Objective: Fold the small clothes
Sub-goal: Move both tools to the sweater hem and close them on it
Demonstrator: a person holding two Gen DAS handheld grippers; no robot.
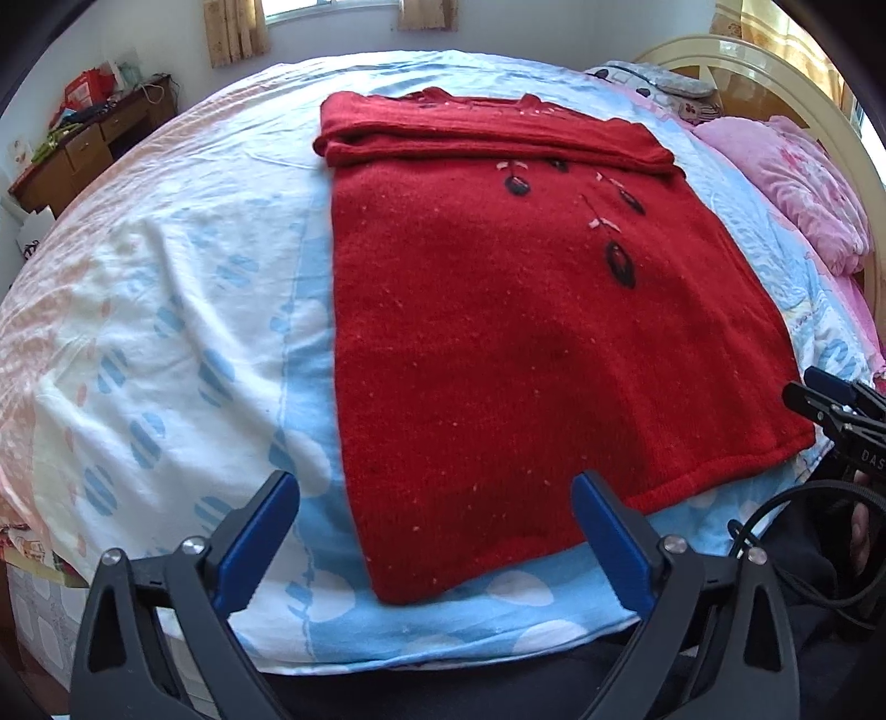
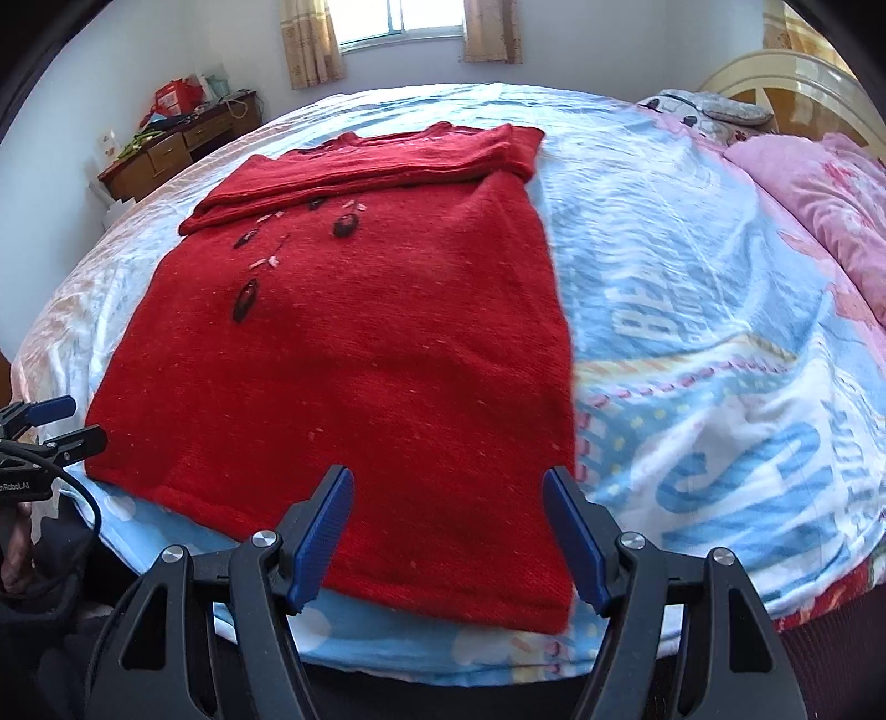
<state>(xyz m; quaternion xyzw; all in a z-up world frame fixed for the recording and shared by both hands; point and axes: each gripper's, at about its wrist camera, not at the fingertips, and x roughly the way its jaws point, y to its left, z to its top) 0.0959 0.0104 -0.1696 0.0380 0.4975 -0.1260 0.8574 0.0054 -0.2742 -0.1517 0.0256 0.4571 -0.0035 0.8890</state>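
Observation:
A red knitted sweater (image 1: 498, 310) with dark leaf embroidery lies flat on the bed, its sleeves folded across the chest near the collar. It also shows in the right wrist view (image 2: 360, 354). My left gripper (image 1: 437, 520) is open and empty, hovering over the hem's left corner. My right gripper (image 2: 448, 509) is open and empty, over the hem's right corner. Each gripper shows at the edge of the other's view: the right one (image 1: 830, 399) and the left one (image 2: 55, 426), both above the hem's outer corners.
The bed has a blue and white patterned sheet (image 1: 166, 343). A pink pillow (image 1: 797, 183) and cream headboard (image 1: 775, 72) are at the right. A wooden desk (image 2: 177, 149) with clutter stands by the far wall under a window (image 2: 398, 22).

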